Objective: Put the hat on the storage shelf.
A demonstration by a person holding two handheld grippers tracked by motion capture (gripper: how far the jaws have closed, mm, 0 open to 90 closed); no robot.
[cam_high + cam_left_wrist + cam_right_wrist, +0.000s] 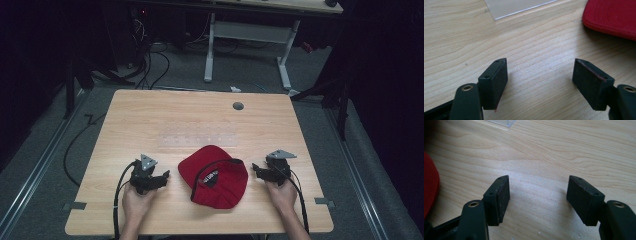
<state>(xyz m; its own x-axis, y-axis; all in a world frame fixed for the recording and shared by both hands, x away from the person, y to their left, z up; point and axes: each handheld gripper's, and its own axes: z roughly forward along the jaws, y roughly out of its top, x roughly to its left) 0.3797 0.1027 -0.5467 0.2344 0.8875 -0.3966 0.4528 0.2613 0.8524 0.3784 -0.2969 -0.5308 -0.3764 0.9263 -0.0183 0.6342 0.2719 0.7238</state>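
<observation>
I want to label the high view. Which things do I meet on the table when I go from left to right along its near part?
Left gripper → red cap → right gripper.

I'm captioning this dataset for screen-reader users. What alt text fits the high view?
A red cap lies near the front edge of a light wooden table, between two handheld black grippers, the left gripper and the right gripper, each open and apart from the cap. A clear plastic sheet lies just behind the cap, and a dark room with cables surrounds the table.
</observation>
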